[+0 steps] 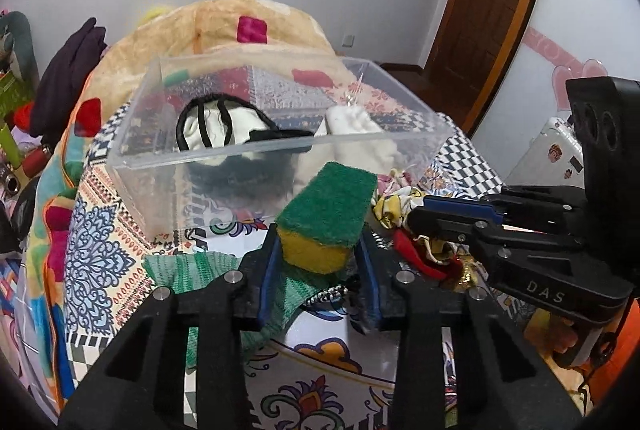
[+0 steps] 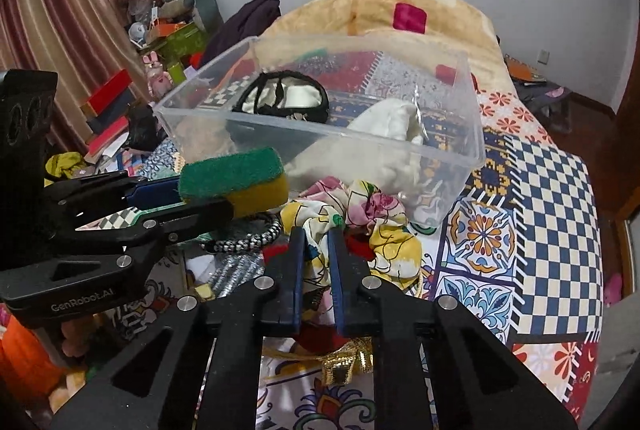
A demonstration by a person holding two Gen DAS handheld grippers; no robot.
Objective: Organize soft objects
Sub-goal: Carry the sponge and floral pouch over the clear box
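Note:
My left gripper [image 1: 320, 242] is shut on a green-and-yellow sponge [image 1: 328, 214], held above the bed just in front of the clear plastic bin [image 1: 136, 166]. The sponge also shows in the right wrist view [image 2: 236, 178]. The bin [image 2: 472, 134] holds a black-and-white cloth item [image 1: 216, 126] and a white cloth [image 1: 352, 126]. My right gripper [image 2: 318, 234] has its jaws close together around part of a floral cloth [image 2: 376, 226] on the bed; it also shows in the left wrist view [image 1: 416, 218].
A green mesh cloth [image 1: 192, 266] and a braided black-and-white cord [image 2: 248, 238] lie on the patterned bedspread [image 2: 540, 222]. A red-and-gold item [image 2: 344, 354] lies under my right gripper. A folded blanket [image 1: 248, 18] sits behind the bin. Clutter fills the left side.

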